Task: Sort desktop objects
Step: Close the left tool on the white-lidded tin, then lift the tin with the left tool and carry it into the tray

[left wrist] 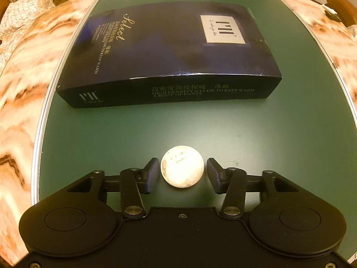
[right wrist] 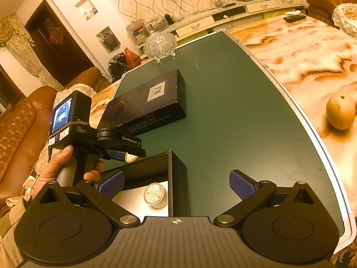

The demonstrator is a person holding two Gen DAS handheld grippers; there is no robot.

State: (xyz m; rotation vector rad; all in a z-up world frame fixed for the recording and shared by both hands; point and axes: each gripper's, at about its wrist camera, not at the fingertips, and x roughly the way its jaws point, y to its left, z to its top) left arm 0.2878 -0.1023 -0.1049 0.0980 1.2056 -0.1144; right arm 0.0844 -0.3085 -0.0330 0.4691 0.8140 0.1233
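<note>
Fingers of the left gripper [left wrist: 182, 173] bracketed a small round capsule [left wrist: 182, 166], barely gripping it above the table [left wrist: 245, 122]; the right gripper [right wrist: 176, 184] hung spread beside the open box [right wrist: 177, 178], another capsule [right wrist: 155, 195] inside.

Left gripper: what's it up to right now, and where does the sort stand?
The left gripper holds a small foil-lidded cup between its fingers, above the green mat near the dark flat box. In the right wrist view, another cup already sits in the open black box. The right gripper is open and empty.
</note>
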